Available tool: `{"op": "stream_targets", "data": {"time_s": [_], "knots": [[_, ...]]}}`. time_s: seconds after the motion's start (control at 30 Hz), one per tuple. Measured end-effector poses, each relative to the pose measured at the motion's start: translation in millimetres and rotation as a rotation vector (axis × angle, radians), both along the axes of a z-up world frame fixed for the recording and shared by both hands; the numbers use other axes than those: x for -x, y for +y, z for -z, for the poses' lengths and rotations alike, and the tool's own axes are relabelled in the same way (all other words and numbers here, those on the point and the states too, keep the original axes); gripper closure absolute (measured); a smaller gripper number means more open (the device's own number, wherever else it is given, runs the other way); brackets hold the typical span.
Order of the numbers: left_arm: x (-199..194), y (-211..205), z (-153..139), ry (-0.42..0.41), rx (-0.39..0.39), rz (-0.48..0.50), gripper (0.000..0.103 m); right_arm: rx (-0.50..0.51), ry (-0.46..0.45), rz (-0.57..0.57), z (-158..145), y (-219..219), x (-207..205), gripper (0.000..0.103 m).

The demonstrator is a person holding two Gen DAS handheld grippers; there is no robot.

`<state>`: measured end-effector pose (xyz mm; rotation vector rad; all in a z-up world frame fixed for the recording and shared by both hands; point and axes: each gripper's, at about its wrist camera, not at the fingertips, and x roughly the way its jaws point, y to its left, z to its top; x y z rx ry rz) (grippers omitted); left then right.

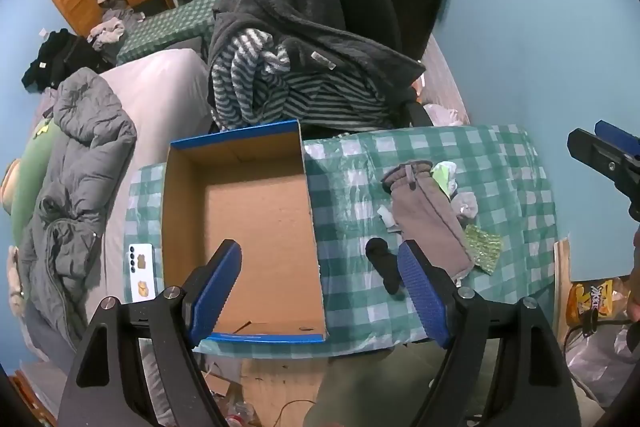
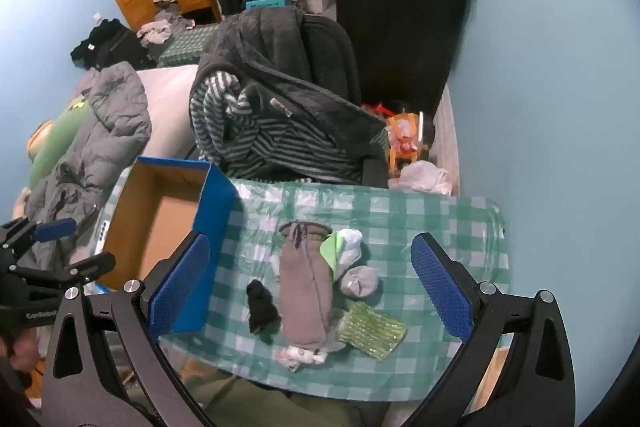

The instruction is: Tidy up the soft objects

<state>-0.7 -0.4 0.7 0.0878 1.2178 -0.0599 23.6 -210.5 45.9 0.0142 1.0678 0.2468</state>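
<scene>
Both my grippers hang with jaws spread wide and empty, the left gripper [image 1: 320, 291] over the cardboard box [image 1: 256, 219], the right gripper [image 2: 312, 291] above the soft pile. On the bench [image 2: 432, 211], just right of the box, lies a long taupe sock [image 2: 304, 291]; touching its left side is a black sock [image 2: 260, 307], on its right a grey balled sock [image 2: 360, 281] and a green sponge cloth [image 2: 372, 333]. All look light, limp and unbreakable, so I'd pinch the taupe sock at mid-length, expecting both ends to droop.
</scene>
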Motion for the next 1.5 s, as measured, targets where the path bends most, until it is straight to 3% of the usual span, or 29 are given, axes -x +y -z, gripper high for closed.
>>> {"op": "stream_targets", "data": {"time_s": [1.5], "knots": [[5.4, -9.3, 7.8, 0.014, -0.009, -0.016, 0.021, -0.014, 0.015, 0.0, 4.1, -3.4, -3.1, 0.003]]}}
